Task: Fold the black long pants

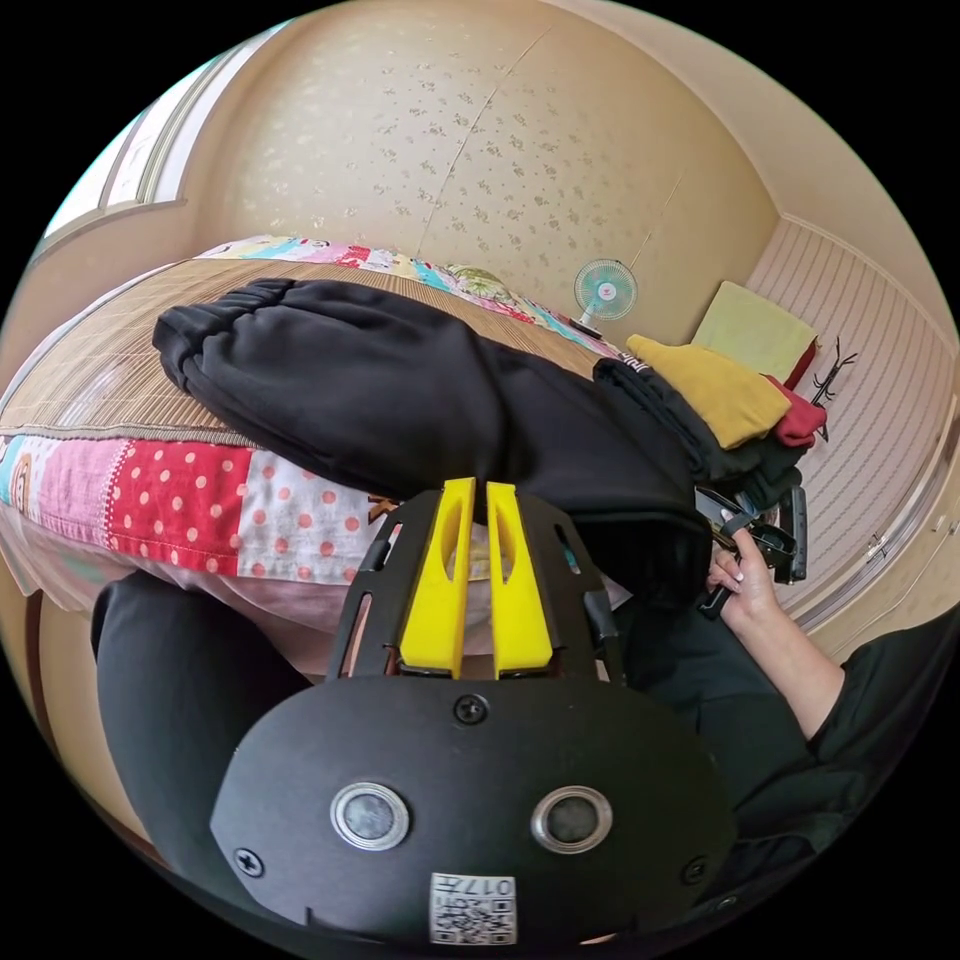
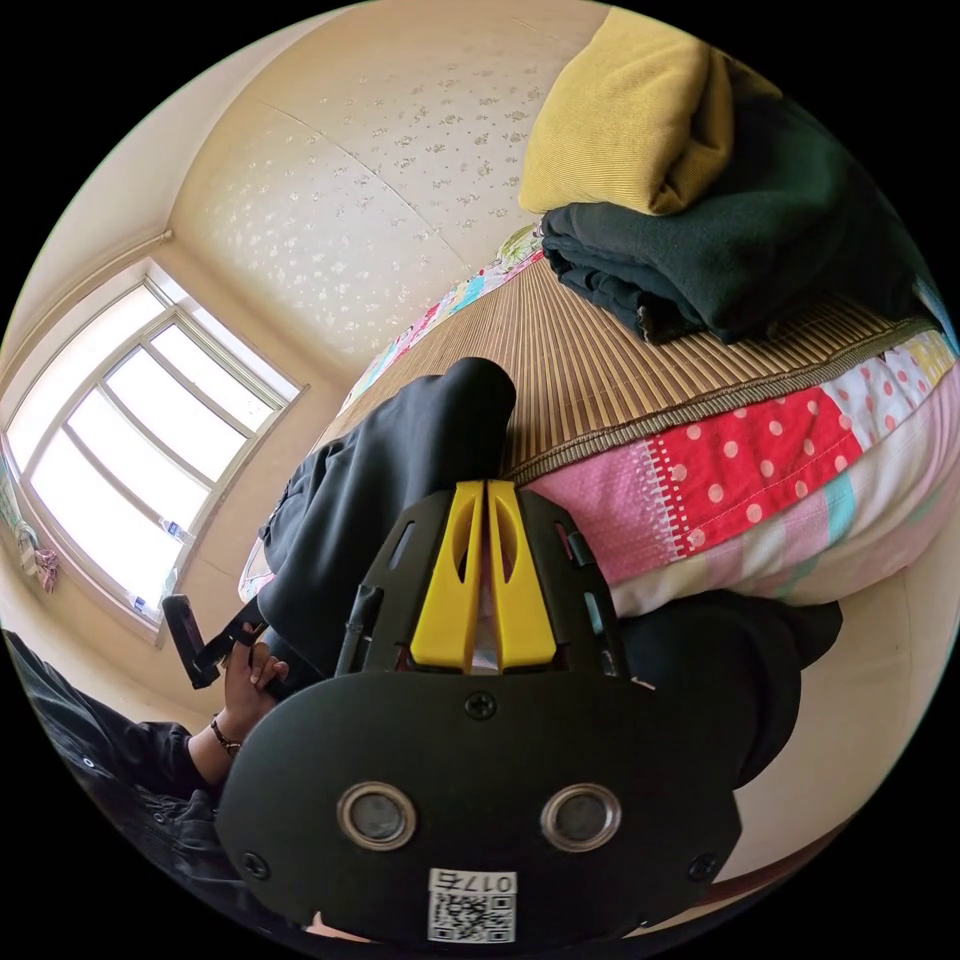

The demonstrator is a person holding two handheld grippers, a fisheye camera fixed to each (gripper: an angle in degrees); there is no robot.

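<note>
Both grippers' jaws closed at black pants [image 1: 420, 400] near edge.

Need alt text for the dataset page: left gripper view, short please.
Black long pants lie folded on a bamboo mat over a patchwork quilt, with the left gripper and its shut yellow jaws in front at the bed edge. To one side, a hand holds the right gripper near a pile of folded clothes.

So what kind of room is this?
Most likely a bedroom in a home: a bed with a patchwork quilt and woven mat, folded clothes stacked on it, a small fan, and a window.
</note>
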